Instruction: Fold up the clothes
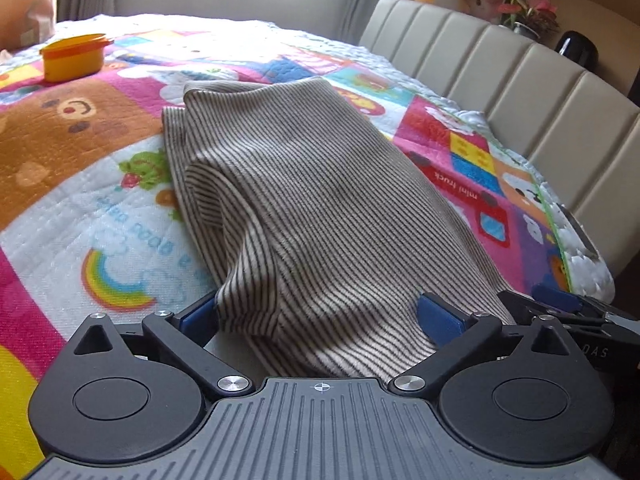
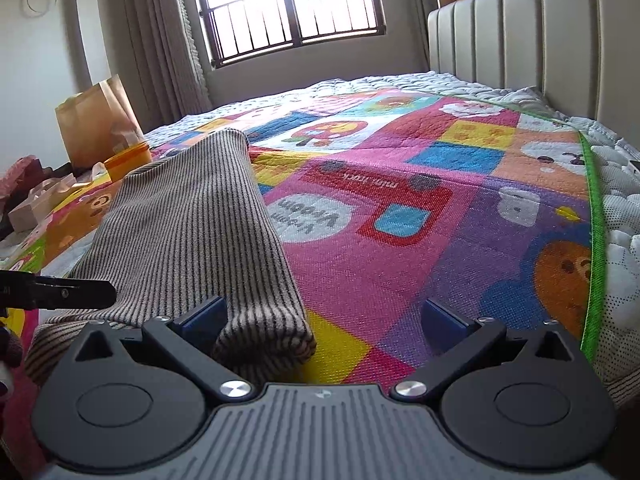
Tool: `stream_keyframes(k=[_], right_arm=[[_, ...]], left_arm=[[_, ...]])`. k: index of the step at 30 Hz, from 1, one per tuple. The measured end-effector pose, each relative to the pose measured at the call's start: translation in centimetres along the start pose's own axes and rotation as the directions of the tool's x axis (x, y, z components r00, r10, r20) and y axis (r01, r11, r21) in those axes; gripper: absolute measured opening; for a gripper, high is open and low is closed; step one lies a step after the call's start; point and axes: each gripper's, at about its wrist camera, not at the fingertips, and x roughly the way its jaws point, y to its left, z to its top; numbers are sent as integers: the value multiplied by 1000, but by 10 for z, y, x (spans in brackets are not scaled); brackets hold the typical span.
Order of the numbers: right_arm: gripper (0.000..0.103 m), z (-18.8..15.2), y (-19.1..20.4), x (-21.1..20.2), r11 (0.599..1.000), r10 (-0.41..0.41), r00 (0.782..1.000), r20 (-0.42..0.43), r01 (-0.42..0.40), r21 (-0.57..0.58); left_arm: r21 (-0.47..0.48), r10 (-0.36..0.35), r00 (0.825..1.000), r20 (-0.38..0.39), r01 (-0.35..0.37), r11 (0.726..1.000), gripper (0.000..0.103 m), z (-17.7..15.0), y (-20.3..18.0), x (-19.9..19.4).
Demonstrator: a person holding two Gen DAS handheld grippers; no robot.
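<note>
Striped: 1 garment (image 1: 304, 208) (maybe folded), 2 grippers (image 1: 320, 316) (image 2: 324, 320)

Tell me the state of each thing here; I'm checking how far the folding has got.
Striped garment: folded over, lying on the quilt, not gripped.
Left gripper: open, cloth between its fingers.
Right gripper: open, garment's corner beside one finger.
Orange tub: lid on, upright.
Paper bag: standing upright.
Quilt: spread flat.
</note>
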Motion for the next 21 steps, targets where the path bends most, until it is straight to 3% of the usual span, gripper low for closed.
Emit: stream_keyframes(k=[3,8,12,15,21], right_arm=[[103,-2,-5,-2,1000,32,1000,-1,-32,0],[103,-8,0,-4,1000,17,999,28,-17,-9],[103,-12,2,-5,1000,4,998,60,-3,-27],[103,-10,1,-6,1000,9,998,56,-7,-28],[103,-3,-4,-13,995,37,999,32,-34,-90]], left_arm=[[-7,-4,1000,1,4,1000,103,1,2,-4],[-49,12,999,32,-11,999,103,10,6,-20],[-74,-14,998,65,18,997,103,16,4,-35],[-41,-42,998,42,44,998,103,16,-7,-31],[34,46,999,-26,-45,998,103,-2,-21,-11]])
